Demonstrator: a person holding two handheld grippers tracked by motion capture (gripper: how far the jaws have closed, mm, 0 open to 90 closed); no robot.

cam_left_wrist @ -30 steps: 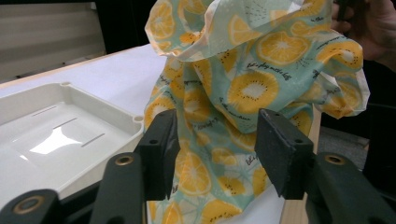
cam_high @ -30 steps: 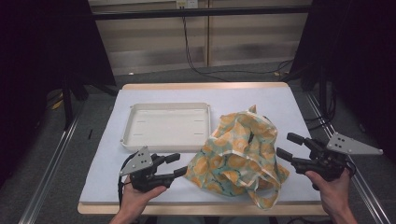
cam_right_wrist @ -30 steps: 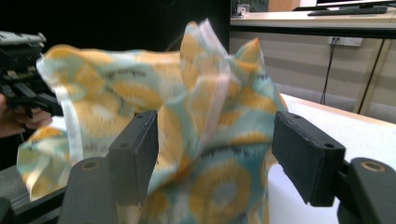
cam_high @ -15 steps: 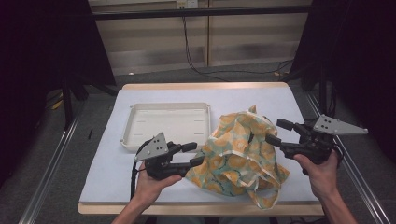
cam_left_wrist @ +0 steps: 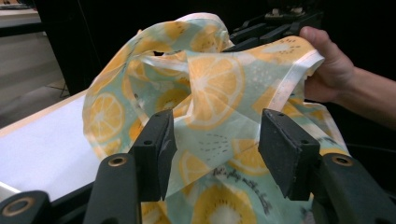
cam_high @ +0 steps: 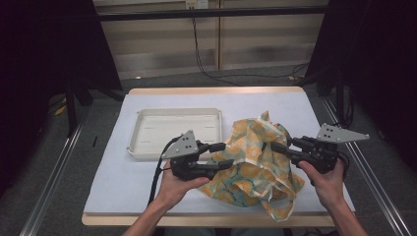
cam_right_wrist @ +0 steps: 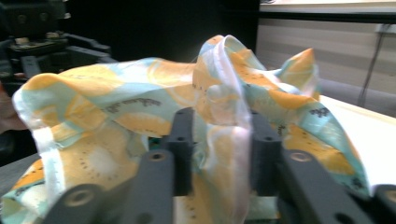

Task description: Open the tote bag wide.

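Closing on a bunched fold, right gripper [cam_right_wrist: 219,154] has just pinched the lemon-print cloth bag [cam_high: 251,162] | left gripper [cam_left_wrist: 215,144] agape, jaws just widening, fabric between unpressed | bag heaped mid-table right of tray [cam_high: 147,152], directly ahead of both | left nearer its near edge.

A shallow cream tray [cam_high: 147,129] is sitting empty on the white tabletop [cam_high: 113,172], while black cables [cam_high: 206,69] are trailing across the floor behind.

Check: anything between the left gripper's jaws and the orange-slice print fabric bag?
Nothing visible. The left gripper stands open with the orange-slice print fabric bag directly ahead between its jaws; the right gripper already pinches a fold.
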